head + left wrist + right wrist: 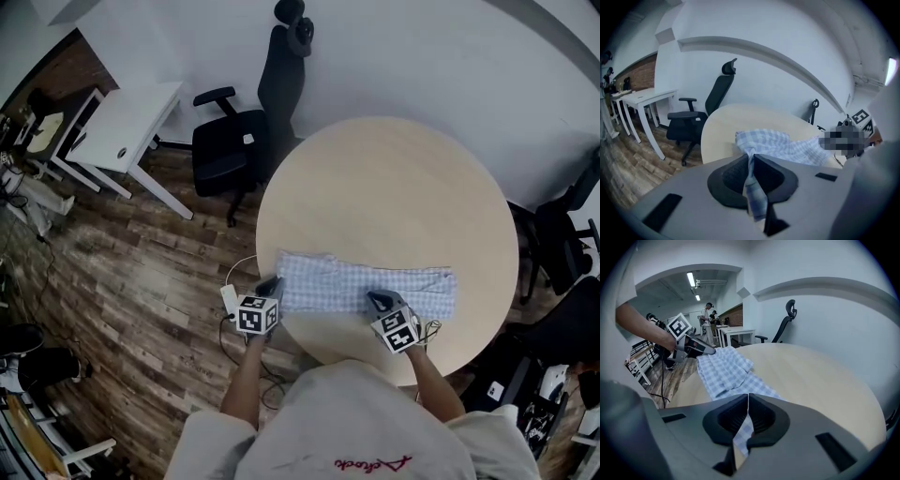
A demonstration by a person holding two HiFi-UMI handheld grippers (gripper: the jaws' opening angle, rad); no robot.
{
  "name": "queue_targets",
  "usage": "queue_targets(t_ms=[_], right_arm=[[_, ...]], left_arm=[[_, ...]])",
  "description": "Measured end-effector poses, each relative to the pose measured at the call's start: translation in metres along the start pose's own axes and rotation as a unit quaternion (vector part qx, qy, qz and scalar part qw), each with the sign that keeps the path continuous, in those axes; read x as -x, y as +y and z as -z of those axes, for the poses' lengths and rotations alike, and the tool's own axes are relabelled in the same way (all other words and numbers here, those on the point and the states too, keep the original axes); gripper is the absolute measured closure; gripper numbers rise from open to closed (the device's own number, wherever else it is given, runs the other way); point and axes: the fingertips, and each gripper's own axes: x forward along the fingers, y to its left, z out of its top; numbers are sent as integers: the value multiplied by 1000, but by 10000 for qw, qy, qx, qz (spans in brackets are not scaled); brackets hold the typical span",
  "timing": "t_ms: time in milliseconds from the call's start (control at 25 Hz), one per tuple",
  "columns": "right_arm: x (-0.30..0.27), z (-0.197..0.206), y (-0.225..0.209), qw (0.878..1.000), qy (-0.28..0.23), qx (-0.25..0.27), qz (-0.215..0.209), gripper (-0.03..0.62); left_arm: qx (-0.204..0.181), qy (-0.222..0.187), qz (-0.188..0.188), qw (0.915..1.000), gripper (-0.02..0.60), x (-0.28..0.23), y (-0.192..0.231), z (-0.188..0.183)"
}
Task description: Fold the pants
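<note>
the pants are lying at the lower middle of the frame, along the worktop's near edge. the left gripper and right gripper are each pinching the cloth (jaws nearly closed). a fold seems to be starting; the next move is calling for both to carry that edge across evenly.

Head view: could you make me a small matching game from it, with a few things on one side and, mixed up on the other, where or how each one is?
Things
1. pants
2. office chair
3. desk
4. left gripper

Places and states
A. black, standing on the wooden floor beyond the round table
B. shut on one bunched end of checked cloth
C. white, at the upper left of the view
D. blue-and-white checked, spread along the table's near edge

Pairs: 1-D, 2-A, 3-C, 4-B
</note>
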Motion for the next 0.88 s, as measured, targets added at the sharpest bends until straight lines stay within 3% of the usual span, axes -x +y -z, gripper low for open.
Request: queue_targets(t_ms=[200, 440, 640, 880], right_arm=[[9, 9, -8, 9998, -114, -137, 47, 562], [35, 33, -18, 9991, -230, -327, 115, 562], [67, 69, -36, 9974, -254, -598, 315, 562], [115, 124, -73, 9903, -226, -1091, 836, 562]], left_arm=[[-292, -441, 71, 9986, 522, 19, -39, -34], [-791, -841, 333, 9927, 522, 32, -122, -75], [-1130, -844, 674, 9877, 522, 14, -208, -91], [-1282, -577, 1024, 9848, 522, -59, -301, -66]])
